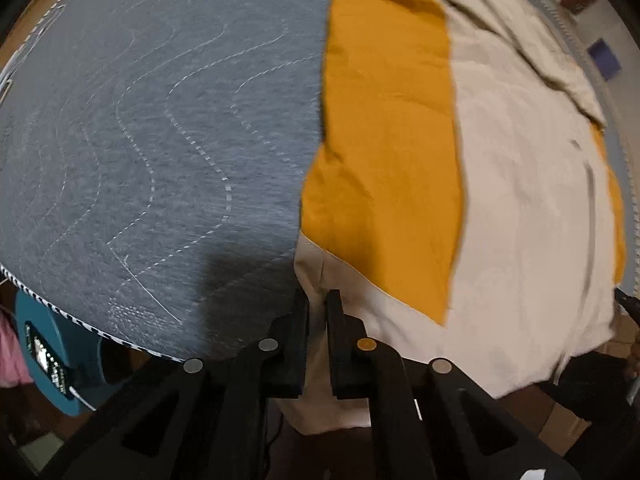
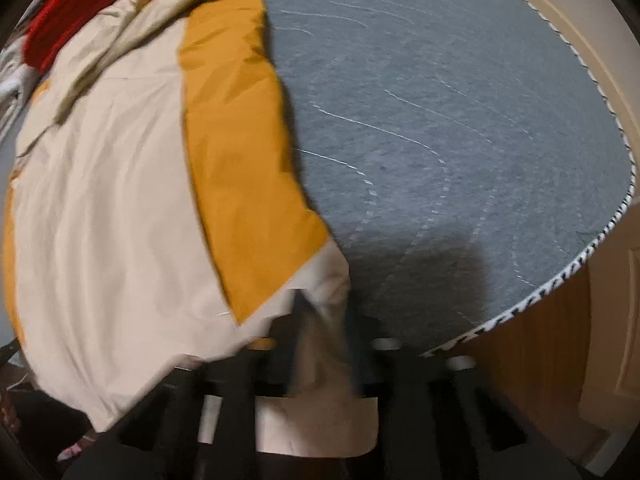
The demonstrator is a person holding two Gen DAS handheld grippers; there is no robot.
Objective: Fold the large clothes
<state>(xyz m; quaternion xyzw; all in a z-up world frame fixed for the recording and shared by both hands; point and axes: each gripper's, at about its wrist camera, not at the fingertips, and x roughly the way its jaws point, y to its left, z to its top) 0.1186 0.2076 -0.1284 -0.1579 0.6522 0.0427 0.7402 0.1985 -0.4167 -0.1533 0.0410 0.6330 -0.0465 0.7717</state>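
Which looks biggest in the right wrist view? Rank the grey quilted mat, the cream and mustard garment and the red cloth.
1. Grey quilted mat and cream and mustard garment: about alike, too close to rank.
2. Red cloth: smallest, though partly cut off and farther away.

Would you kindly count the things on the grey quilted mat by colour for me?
Cream and mustard garment: 1
Red cloth, at the far edge, partly hidden: 1
Total: 2

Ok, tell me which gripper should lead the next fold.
Neither clearly. The left gripper and the right gripper each pinch a cream hem corner of the garment at the quilt's near edge; likely lift both together.
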